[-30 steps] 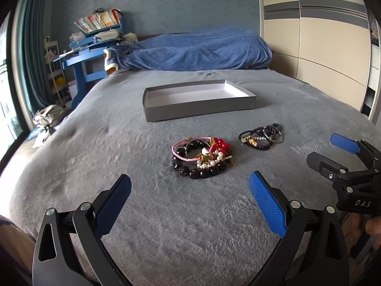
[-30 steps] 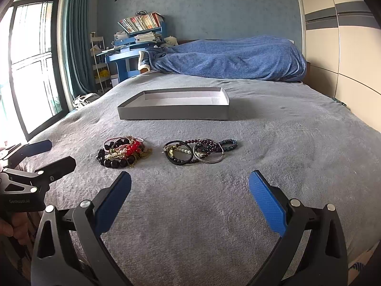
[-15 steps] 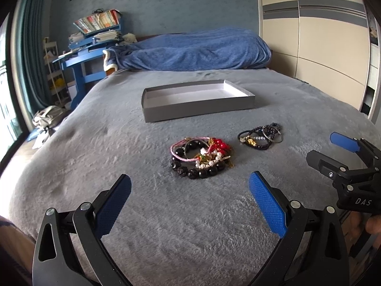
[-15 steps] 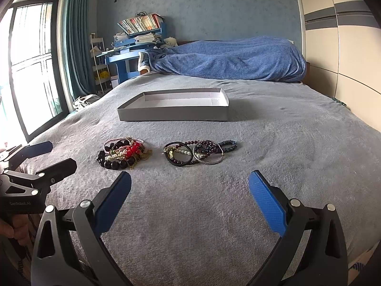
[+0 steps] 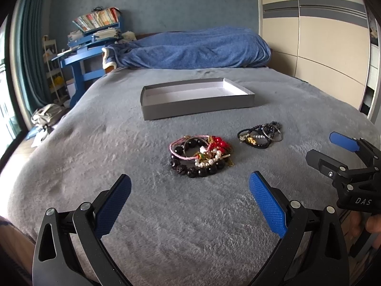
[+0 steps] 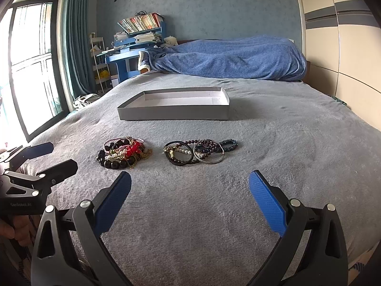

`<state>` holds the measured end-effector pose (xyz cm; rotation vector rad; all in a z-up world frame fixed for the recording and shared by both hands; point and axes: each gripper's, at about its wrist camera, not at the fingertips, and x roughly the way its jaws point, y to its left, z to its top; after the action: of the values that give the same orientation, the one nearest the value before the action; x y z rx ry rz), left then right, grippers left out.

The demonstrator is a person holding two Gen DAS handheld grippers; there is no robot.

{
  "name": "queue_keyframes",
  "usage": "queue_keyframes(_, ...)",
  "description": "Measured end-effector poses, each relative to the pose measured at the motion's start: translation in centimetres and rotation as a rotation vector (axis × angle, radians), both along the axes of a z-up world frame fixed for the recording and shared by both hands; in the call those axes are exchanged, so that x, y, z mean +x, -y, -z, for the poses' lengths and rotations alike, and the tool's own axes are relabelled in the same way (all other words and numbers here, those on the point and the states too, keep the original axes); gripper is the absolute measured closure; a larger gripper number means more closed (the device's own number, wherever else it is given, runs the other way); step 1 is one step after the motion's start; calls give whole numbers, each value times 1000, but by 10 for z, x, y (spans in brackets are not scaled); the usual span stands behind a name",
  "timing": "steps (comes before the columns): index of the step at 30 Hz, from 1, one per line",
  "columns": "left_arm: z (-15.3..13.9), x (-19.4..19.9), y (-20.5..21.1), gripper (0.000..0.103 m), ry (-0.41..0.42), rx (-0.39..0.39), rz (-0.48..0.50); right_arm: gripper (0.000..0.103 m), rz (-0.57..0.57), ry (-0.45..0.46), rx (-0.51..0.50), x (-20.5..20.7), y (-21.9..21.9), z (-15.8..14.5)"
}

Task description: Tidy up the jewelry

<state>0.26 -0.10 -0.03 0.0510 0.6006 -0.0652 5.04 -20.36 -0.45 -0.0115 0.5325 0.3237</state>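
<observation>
Jewelry lies in two tangled heaps on the plush grey blanket (image 5: 119,143), both nearer the camera than the tray (image 6: 173,114): a red-and-pearl pile (image 5: 201,155) with glossy black beads, and a dark pile (image 6: 200,151) of thin rings to its right. Left gripper (image 5: 190,205) and right gripper (image 6: 190,202) hover wide open, empty. Best to pinch one loop at its edge and lift slowly, so strands untangle before reaching the shallow, rigid card tray

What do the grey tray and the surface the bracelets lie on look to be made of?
The tray looks like matte grey cardboard with a white lining: thin, straight, folded-looking walls. The bed cover looks like plush grey fleece, with a soft nap showing brush marks.
</observation>
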Motion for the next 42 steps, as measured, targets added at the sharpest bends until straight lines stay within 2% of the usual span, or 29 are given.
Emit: queue_keyframes(42,-5,14,-5,5,-23,-19,7,5,12,-27,5,9,1,0)
